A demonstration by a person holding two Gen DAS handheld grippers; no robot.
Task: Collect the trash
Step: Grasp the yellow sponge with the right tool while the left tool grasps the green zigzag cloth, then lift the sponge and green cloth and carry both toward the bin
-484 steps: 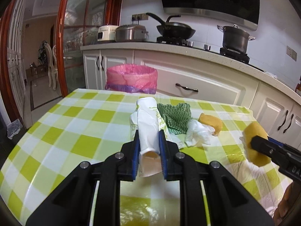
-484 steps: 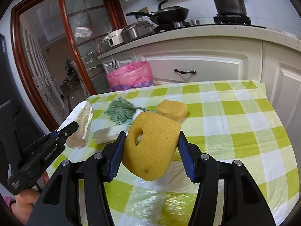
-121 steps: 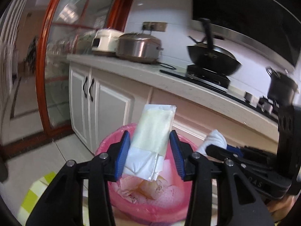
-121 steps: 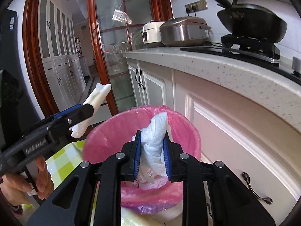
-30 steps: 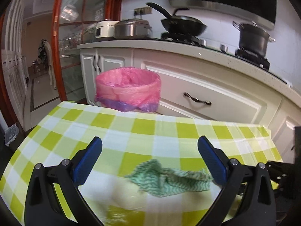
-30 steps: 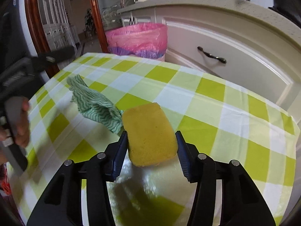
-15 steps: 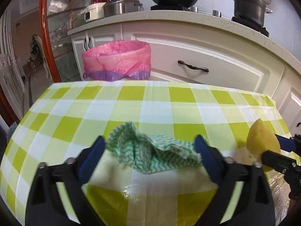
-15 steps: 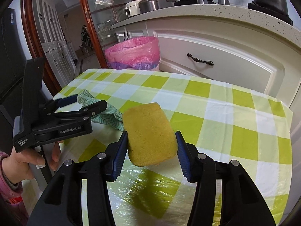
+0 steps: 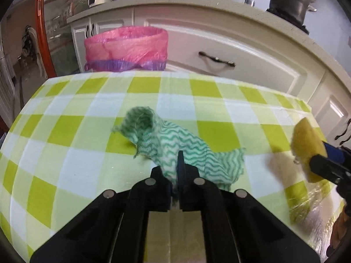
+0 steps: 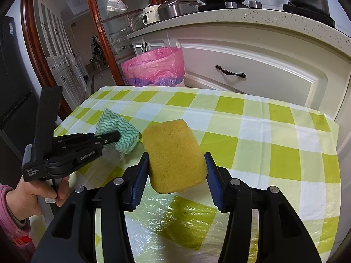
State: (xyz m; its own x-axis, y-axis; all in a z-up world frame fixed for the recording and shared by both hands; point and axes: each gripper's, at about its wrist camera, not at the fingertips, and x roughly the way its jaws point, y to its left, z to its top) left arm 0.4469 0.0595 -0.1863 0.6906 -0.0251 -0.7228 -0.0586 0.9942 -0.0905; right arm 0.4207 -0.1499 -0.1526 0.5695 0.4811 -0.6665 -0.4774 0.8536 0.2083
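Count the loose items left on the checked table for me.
2: a green cloth pinched by the left gripper, and a yellow sponge held off the table in the right gripper. No others show.

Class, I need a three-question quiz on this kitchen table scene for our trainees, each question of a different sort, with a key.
1. True or false: the left claw is shut on the green cloth.
2. What does the right claw hold? A) yellow sponge B) paper cup C) tissue
3. What colour is the bag lining the bin beyond the table?

Key: 1 true; 2 A; 3 pink.
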